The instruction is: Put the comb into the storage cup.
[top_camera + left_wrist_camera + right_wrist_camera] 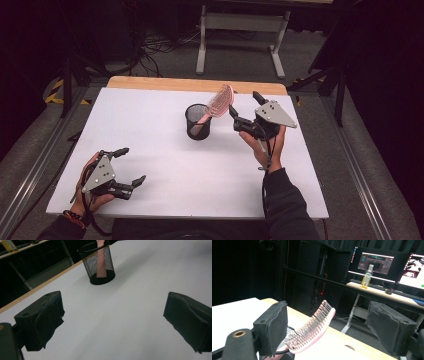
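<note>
One pink hairbrush [220, 101] stands in one mesh cup [198, 121]; both grippers' fingers spread wide, holding nothing.

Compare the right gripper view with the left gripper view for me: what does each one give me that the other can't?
Right gripper view: the pink brush's bristled head leaning out of the cup, in the gap between the open jaws of the right gripper, untouched; behind, a bottle on a desk with monitors.

Left gripper view: the cup's base resting on the white table, the brush handle through the mesh, and the left gripper open over bare table.

Both: the black mesh cup and the brush.
</note>
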Motion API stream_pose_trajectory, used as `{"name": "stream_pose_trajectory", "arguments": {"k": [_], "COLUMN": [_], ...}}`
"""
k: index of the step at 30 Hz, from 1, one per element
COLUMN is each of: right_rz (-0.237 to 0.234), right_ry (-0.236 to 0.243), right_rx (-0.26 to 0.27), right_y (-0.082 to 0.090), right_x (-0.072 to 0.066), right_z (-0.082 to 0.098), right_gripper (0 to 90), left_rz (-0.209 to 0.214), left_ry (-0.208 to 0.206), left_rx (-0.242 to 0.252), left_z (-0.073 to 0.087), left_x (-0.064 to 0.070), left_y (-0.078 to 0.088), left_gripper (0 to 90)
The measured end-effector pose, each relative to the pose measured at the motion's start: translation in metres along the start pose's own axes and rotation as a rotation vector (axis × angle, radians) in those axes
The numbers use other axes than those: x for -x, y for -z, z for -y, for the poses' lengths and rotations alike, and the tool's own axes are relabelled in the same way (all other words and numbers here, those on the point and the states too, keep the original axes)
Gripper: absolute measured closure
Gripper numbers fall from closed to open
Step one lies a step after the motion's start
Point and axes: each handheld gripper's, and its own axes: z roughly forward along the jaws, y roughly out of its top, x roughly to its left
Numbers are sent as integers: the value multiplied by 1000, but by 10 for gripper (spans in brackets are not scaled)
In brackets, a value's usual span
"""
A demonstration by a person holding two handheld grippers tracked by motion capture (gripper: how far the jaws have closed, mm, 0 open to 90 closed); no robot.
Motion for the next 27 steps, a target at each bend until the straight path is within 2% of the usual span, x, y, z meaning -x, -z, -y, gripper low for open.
{"name": "stream_pose_trajectory", "arguments": {"k": [27], "right_rz": [-24], "right_ry": [53], "right_rx": [-36], "right_y": [19], "right_x": [-2], "right_z": [13], "right_gripper": [175], "left_rz": [0], "left_ry": [1], "left_rx": [-7], "left_z": [0], "left_x": [0], "left_y": [-1], "left_gripper": [37]}}
